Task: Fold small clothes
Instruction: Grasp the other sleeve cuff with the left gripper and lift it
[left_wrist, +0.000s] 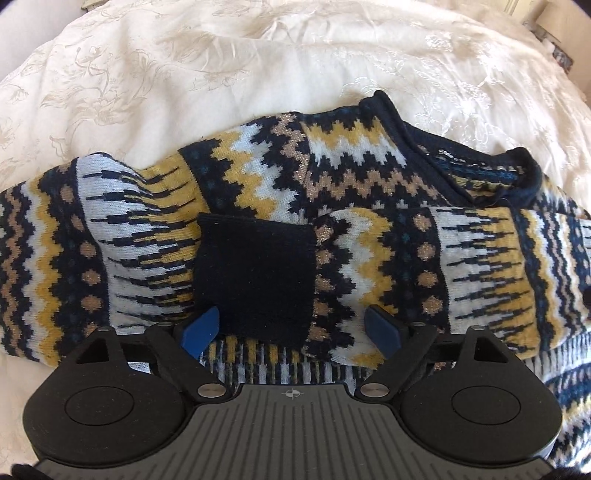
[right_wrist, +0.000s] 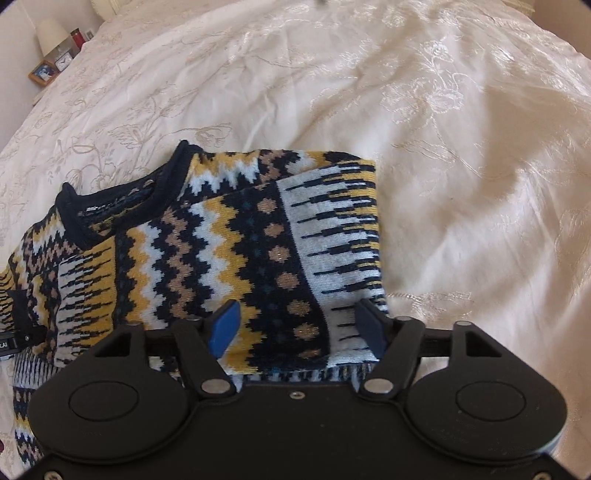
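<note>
Inspecting left wrist view: sweater lies on bedspread, sleeves crossed over chest below collar; left gripper spread, empty, straddling dark cuff.
Right wrist view: right gripper spread, empty, over sleeve right of collar.
Handling: soft, thick, limp knit; likely pinch the folded side edges.

A bed fills nearly all of both views, spread with a cream bedspread worked with a pale flower and leaf pattern and lying in soft wrinkles. Bright daylight falls across it, with soft shadows in the folds at the right. At the far left corner in the right wrist view stands a bedside table with a white lamp, a small clock, a framed picture and a red container
</note>
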